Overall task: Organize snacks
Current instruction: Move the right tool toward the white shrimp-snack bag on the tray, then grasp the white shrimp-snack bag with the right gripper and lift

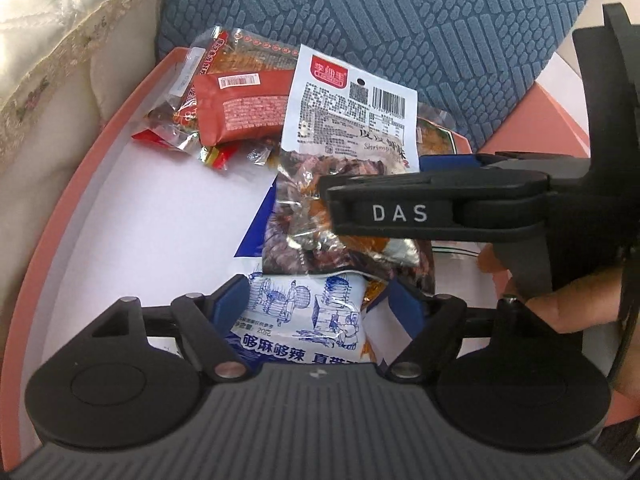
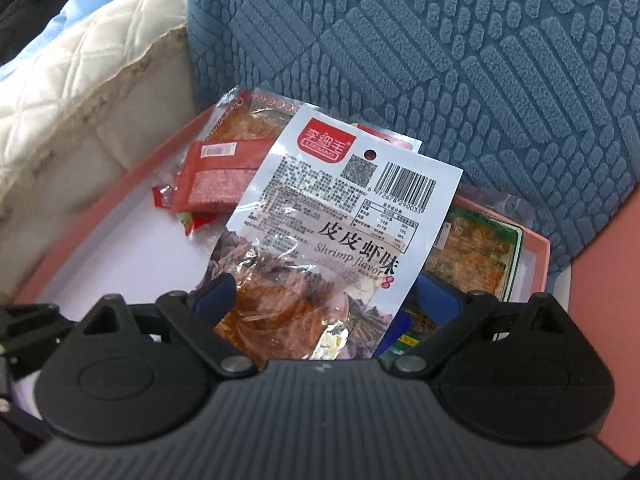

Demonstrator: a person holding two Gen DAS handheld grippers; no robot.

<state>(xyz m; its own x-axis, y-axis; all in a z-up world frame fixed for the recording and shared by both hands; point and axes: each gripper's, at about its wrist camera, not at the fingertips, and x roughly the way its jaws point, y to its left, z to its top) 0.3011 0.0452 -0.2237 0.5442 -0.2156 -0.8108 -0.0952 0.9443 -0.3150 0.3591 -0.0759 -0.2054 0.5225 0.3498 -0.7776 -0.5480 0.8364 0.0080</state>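
Nearest the left gripper (image 1: 316,312), a blue-and-white snack packet (image 1: 304,320) lies between its blue pads (image 1: 228,304); the jaws stand apart, and I cannot tell whether either pad actually touches the wrapper. It looks puffy and light, a crinkly film pouch that will slip and buckle, so the flat sealed edge seems the safer place to pinch.

Just beyond, the right gripper (image 2: 324,300) has its jaws apart around the lower end of the shrimp-flavour packet (image 2: 320,240), which is tilted up across the pile. Whether the pads press on it I cannot tell. That pouch is thin, glossy, and floppy; the stiffer printed header with the hang hole would give a firmer hold than the soft, oily-looking belly.

Further in, a red sachet (image 1: 240,108) and small foil-wrapped sweets (image 1: 176,132) sit against the far rim of the pink tray (image 1: 80,184). Behind it all rises a blue textured cushion (image 2: 440,60), with a cream quilted pillow (image 2: 80,96) to one side.
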